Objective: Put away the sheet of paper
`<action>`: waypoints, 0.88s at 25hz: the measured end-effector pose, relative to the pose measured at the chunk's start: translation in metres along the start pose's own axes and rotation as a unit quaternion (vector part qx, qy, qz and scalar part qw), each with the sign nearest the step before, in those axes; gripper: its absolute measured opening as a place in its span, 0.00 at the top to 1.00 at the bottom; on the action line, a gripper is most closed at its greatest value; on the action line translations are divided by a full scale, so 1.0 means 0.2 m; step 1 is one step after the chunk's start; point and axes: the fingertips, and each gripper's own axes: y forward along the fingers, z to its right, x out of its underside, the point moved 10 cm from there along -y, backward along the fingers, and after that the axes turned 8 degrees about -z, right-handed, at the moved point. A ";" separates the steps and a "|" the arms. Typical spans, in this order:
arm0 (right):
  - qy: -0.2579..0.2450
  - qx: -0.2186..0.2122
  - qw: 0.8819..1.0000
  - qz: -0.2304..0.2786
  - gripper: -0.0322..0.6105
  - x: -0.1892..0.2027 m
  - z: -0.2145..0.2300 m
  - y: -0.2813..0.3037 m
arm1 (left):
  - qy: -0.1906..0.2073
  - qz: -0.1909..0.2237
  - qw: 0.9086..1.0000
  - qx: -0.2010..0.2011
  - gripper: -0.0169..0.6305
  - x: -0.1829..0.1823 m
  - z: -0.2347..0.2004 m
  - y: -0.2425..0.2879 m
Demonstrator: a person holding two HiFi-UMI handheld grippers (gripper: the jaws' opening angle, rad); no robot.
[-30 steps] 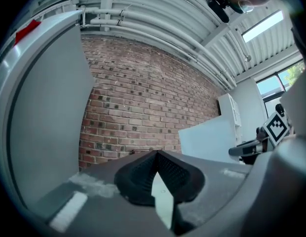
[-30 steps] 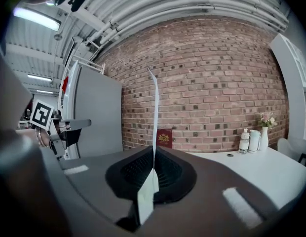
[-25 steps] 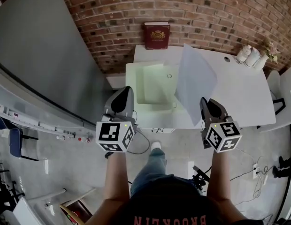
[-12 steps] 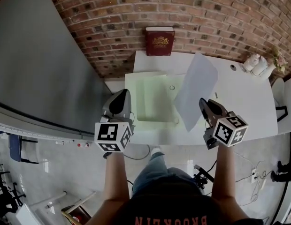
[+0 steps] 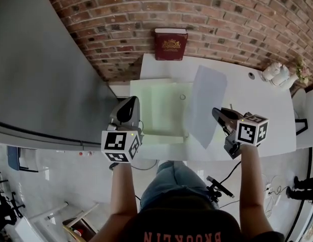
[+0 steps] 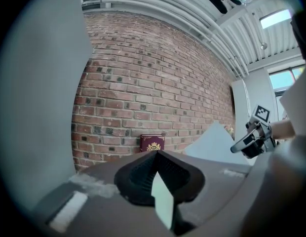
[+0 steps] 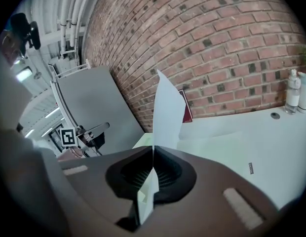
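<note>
My right gripper (image 5: 216, 114) is shut on the lower edge of a white sheet of paper (image 5: 207, 105), which stands up from the jaws (image 7: 153, 149) and reaches over the right side of an open pale green folder (image 5: 161, 107). The folder lies on the white table (image 5: 257, 100). At the folder's left edge my left gripper (image 5: 130, 101) is shut on a pale green flap of the folder (image 6: 163, 201), seen between its jaws (image 6: 155, 154). The sheet (image 6: 212, 142) and the right gripper (image 6: 247, 142) also show in the left gripper view.
A dark red book (image 5: 170, 44) leans against the brick wall at the table's back. Two white bottles (image 5: 276, 73) stand at the far right corner. A large grey panel (image 5: 40, 59) fills the left. Cables (image 5: 217, 185) lie on the floor under the table's front edge.
The right gripper has rolled and shifted right, and the sheet has swung down and closer to the folder's right side. The left gripper has kept its place at the folder's left edge.
</note>
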 end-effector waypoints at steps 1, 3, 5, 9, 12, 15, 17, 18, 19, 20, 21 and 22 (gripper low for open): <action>0.000 -0.007 1.000 -0.005 0.95 -0.01 0.02 0.00 | -0.002 -0.003 1.000 -0.002 0.98 0.01 0.01 0.01; 0.003 -0.027 0.999 -0.016 0.95 -0.02 0.05 0.02 | -0.005 -0.007 1.000 -0.009 0.98 0.02 0.02 0.02; 0.007 -0.049 0.998 -0.029 0.95 -0.04 0.08 0.04 | -0.009 -0.009 1.000 -0.017 0.98 0.02 0.03 0.03; 0.004 -0.079 0.994 -0.076 0.95 -0.07 0.15 0.07 | -0.013 -0.008 0.999 -0.032 0.98 0.00 0.06 0.06; -0.006 -0.084 0.991 -0.107 0.95 -0.08 0.21 0.12 | -0.011 -0.008 0.999 -0.040 0.98 -0.01 0.09 0.08; 0.005 -0.094 0.987 -0.130 0.95 -0.08 0.28 0.18 | -0.007 -0.013 0.999 -0.051 0.98 -0.01 0.09 0.09; 0.019 -0.102 0.985 -0.141 0.95 -0.07 0.32 0.22 | -0.006 -0.015 0.998 -0.060 0.98 -0.02 0.09 0.10; 0.030 -0.108 0.982 -0.149 0.95 -0.07 0.34 0.25 | -0.005 -0.016 0.998 -0.065 0.98 -0.02 0.08 0.10; 0.041 -0.115 0.980 -0.159 0.95 -0.05 0.36 0.28 | -0.006 -0.017 0.997 -0.069 0.98 -0.02 0.08 0.10; 0.052 -0.123 0.976 -0.171 0.95 -0.04 0.38 0.31 | -0.006 -0.019 0.997 -0.073 0.98 -0.02 0.08 0.10; 0.063 -0.130 0.973 -0.182 0.95 -0.03 0.40 0.34 | -0.007 -0.020 0.997 -0.077 0.98 -0.01 0.08 0.10; 0.072 -0.135 0.970 -0.191 0.95 -0.01 0.41 0.36 | -0.007 -0.022 0.996 -0.082 0.98 -0.01 0.08 0.10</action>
